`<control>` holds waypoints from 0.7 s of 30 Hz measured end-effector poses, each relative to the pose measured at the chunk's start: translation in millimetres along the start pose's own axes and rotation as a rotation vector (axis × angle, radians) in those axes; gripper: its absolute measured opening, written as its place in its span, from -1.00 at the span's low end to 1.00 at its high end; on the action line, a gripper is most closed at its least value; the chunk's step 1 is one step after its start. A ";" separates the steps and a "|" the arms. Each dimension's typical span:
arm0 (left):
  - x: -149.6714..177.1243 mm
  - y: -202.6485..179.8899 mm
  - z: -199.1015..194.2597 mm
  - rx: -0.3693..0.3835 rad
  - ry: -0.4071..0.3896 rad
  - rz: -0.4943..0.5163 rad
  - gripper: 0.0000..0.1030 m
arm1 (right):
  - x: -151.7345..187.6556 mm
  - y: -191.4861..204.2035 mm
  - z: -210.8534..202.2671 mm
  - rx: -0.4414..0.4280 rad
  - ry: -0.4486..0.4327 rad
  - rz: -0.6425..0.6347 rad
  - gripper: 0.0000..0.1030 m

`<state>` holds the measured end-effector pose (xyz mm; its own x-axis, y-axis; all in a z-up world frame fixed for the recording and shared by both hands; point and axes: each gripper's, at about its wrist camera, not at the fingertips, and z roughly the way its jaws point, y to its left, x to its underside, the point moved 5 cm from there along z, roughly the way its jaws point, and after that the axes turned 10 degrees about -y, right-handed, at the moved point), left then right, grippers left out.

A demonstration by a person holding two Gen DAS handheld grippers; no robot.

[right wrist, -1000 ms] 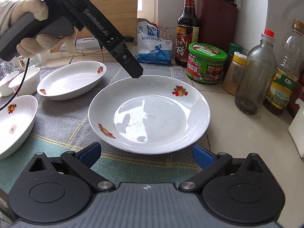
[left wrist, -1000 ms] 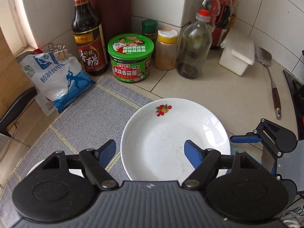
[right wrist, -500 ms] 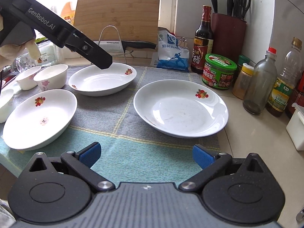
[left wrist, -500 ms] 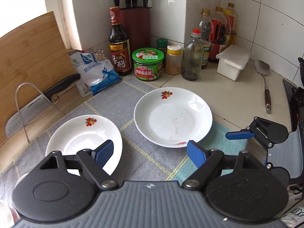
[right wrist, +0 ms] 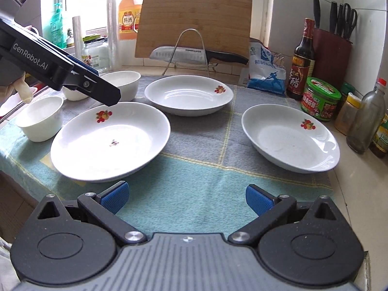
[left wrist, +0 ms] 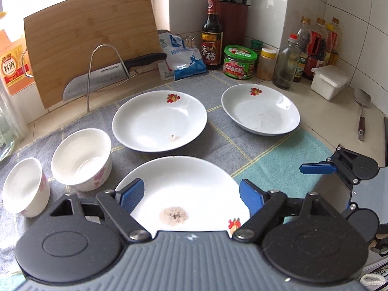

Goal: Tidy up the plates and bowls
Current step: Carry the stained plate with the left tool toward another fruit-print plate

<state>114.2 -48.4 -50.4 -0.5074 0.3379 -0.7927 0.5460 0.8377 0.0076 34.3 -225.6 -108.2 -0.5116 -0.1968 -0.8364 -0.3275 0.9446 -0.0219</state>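
small bowl [left wrist: 23,189] sits far left of the left gripper [left wrist: 191,195], w/ a bigger bowl [left wrist: 81,160] just beside it, both on the grey-green cloth [left wrist: 266,169]. left gripper hovers over the near plate [left wrist: 184,194]; fingers wide apart, nothing btwn the pads, not touching the plate. this plate has a brownish smear in the middle. ahead of the gripper lies a second plate [left wrist: 160,118], and ahead-right a third plate [left wrist: 260,110] at the cloth's edge nr the green-lid jar [left wrist: 240,61]. plates all apart, none stacked.

right gripper [right wrist: 186,197] is wide open too, empty, over bare cloth. to its front-left the near plate [right wrist: 110,139] w/ the left gripper's arm above its far rim; a gloved hand [right wrist: 14,89] holds that tool at the far left. a third bowl [right wrist: 125,83] shows behind the arm. third plate is front-right. cutting board [right wrist: 194,21] and knife [right wrist: 194,54] stand at the back.
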 end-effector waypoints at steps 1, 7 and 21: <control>3.1 3.8 -1.6 -0.009 0.005 0.000 0.66 | 2.3 5.7 2.0 -0.011 0.008 -0.009 1.00; 14.5 23.8 -12.1 -0.049 0.017 -0.022 0.66 | 10.6 38.0 18.9 -0.083 0.017 -0.053 1.00; 16.9 59.8 2.3 -0.095 0.094 -0.023 0.66 | 11.3 81.0 61.7 -0.210 -0.032 -0.122 1.00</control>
<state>139.8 6.4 -64.8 -0.5819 0.3530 -0.7327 0.4703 0.8810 0.0509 51.0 -135.0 -153.2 -0.4335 -0.2949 -0.8515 -0.5453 0.8381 -0.0126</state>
